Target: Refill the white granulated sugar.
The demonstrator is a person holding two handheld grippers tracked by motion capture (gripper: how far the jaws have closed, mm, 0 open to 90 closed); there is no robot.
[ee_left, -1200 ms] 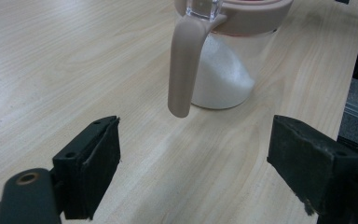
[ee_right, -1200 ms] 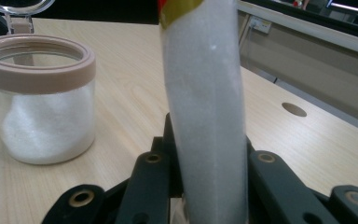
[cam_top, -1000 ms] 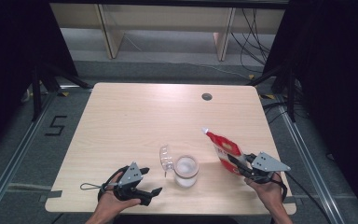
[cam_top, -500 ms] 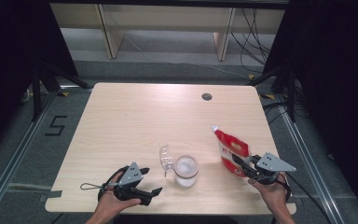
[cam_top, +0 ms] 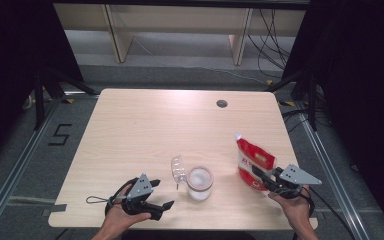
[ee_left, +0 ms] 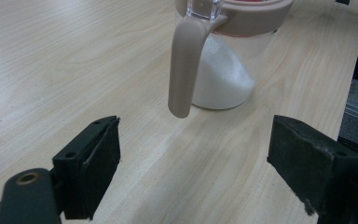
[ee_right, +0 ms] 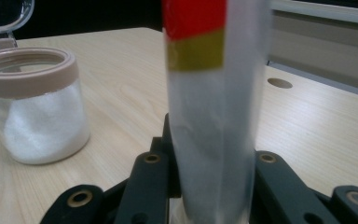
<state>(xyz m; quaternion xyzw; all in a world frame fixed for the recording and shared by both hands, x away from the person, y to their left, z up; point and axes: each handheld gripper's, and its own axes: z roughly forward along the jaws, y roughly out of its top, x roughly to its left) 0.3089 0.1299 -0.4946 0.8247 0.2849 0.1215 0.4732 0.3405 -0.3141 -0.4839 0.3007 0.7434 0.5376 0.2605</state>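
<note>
**Bag held beside the open jar**

Right gripper (cam_top: 266,181) clamps an upright red-and-white bag (cam_top: 252,162) near the table's (cam_top: 145,125) right edge. Left gripper (cam_top: 163,194), jaws wide and empty, faces the jar (cam_top: 200,183), whose lid (cam_top: 178,169) is flipped open.

The high view looks forward and down from above the near edge of the counter (cam_top: 145,125), taking in its whole top from afar, with dark floor around it and shelving at 12 o'clock. The left gripper view sits low, just above the wood, facing along its own fingers (ee_left: 91,170) toward the jar (ee_left: 223,70) close ahead at 12 o'clock. The right gripper view also rides low and looks level across the counter, very close behind the bag (ee_right: 212,112). All three share the jar (cam_top: 200,182), which stands at 9 o'clock in the right gripper view (ee_right: 37,107).
</note>
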